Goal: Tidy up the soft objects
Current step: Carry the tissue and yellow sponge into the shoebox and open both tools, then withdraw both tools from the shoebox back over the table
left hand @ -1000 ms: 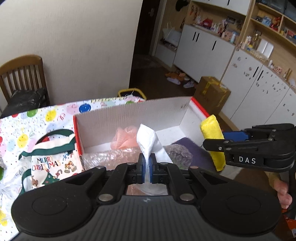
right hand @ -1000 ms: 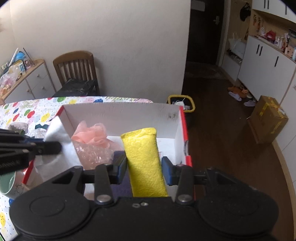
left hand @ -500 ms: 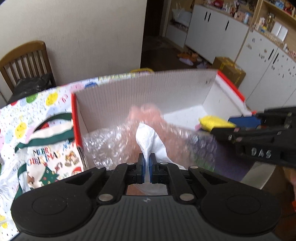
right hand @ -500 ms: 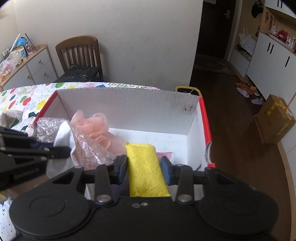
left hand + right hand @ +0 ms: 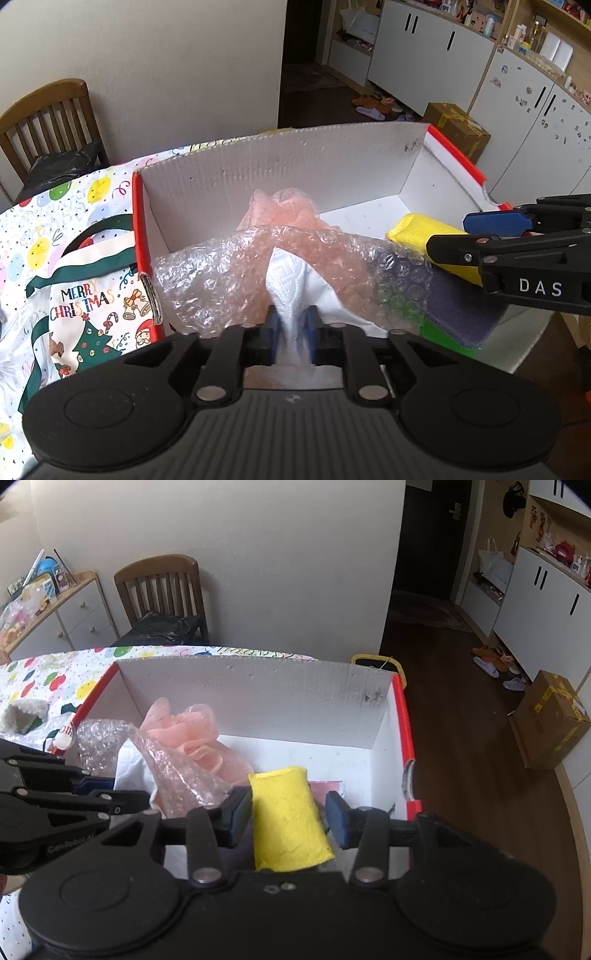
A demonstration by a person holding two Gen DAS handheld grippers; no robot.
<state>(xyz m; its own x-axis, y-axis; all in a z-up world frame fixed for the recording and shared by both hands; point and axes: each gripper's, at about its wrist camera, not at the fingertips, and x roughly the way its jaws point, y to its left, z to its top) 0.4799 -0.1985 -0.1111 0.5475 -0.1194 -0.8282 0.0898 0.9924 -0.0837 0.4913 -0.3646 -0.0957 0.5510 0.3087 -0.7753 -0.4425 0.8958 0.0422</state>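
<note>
A balloon-print tablecloth covers the table, carrying the cardboard box and a Christmas tote.

Room background

We are seeing a wooden chair standing against a plain wall, white cabinets lining a dark floor.

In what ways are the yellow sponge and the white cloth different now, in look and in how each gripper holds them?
The yellow sponge is a thick, firm block; the white cloth is thin, limp and bunched. The right gripper has wide jaws with a gap beside the sponge, while the left gripper pinches the cloth tightly. Bubble wrap drapes by the cloth, not the sponge. Both are over the white box.
</note>
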